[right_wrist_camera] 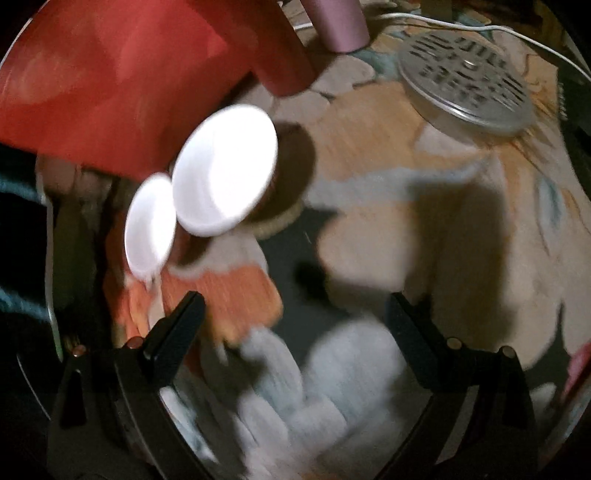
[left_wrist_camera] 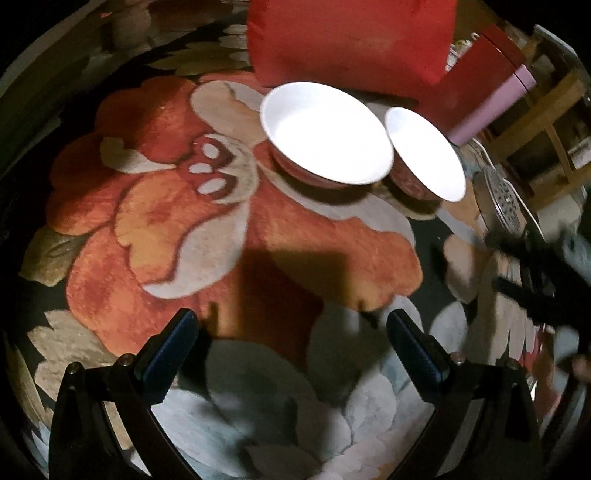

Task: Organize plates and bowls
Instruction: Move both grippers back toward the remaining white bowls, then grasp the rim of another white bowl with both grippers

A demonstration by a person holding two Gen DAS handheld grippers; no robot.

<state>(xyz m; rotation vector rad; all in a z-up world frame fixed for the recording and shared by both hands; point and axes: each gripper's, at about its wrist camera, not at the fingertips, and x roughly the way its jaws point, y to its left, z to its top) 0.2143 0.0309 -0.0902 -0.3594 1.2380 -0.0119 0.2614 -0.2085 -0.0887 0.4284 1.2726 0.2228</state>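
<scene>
Two bowls, white inside with red patterned outsides, stand side by side on a flowered rug. In the left wrist view the larger bowl [left_wrist_camera: 325, 133] is left of the smaller bowl [left_wrist_camera: 424, 151]. My left gripper [left_wrist_camera: 291, 332] is open and empty, well short of them. In the right wrist view, which is blurred, one bowl [right_wrist_camera: 225, 170] is nearer and the other bowl [right_wrist_camera: 149, 225] lies to its left. My right gripper [right_wrist_camera: 295, 314] is open and empty, to the right of the bowls. A perforated metal plate [right_wrist_camera: 469, 81] lies on the rug at upper right.
A red cushion [left_wrist_camera: 347, 40] stands just behind the bowls. A red and pink box [left_wrist_camera: 487, 85] is to their right, with a wooden frame [left_wrist_camera: 546, 125] beyond. The metal plate [left_wrist_camera: 502, 199] and the other gripper [left_wrist_camera: 532, 273] show at right. A white cable [right_wrist_camera: 480, 29] runs behind the plate.
</scene>
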